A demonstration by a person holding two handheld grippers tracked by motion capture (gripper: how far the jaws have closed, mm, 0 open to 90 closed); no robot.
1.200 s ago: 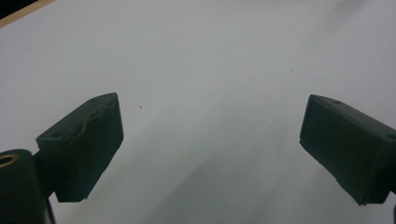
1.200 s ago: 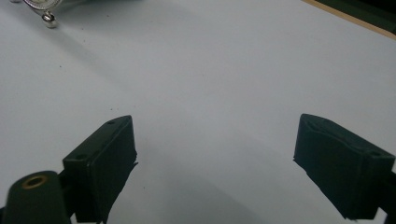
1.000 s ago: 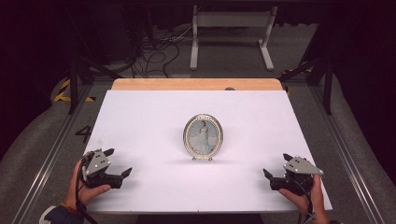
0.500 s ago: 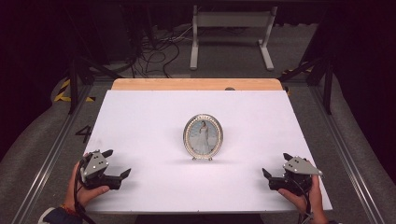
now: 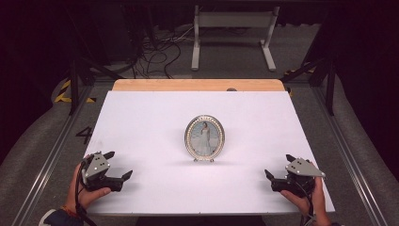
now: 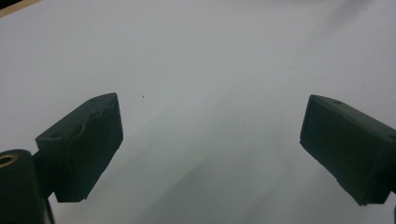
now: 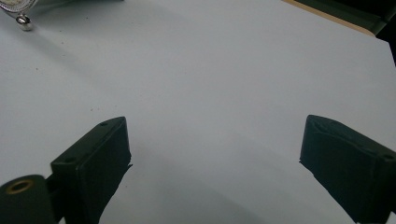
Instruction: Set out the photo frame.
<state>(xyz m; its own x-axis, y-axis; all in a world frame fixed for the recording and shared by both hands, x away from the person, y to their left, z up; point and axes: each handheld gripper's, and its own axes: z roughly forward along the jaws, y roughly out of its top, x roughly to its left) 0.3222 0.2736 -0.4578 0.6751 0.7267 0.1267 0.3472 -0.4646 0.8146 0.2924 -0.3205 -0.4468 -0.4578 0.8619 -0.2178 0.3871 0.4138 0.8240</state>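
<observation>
On the white worktop [image 5: 141,122] nothing looks begun. At its middle an oval picture frame [image 5: 204,138] stands upright on small feet, a portrait inside it, untouched and well apart from both hands. Near the front corners, the left gripper [image 5: 118,165] and right gripper [image 5: 277,165] rest with jaws spread wide, empty; everything remains ahead.

A big white table [image 5: 141,117] with a wooden edge [image 5: 197,85] at the back stands on a grey floor [image 5: 42,136]. Behind it, black cables [image 5: 160,52], a white metal stand [image 5: 233,28], and dark all around.
</observation>
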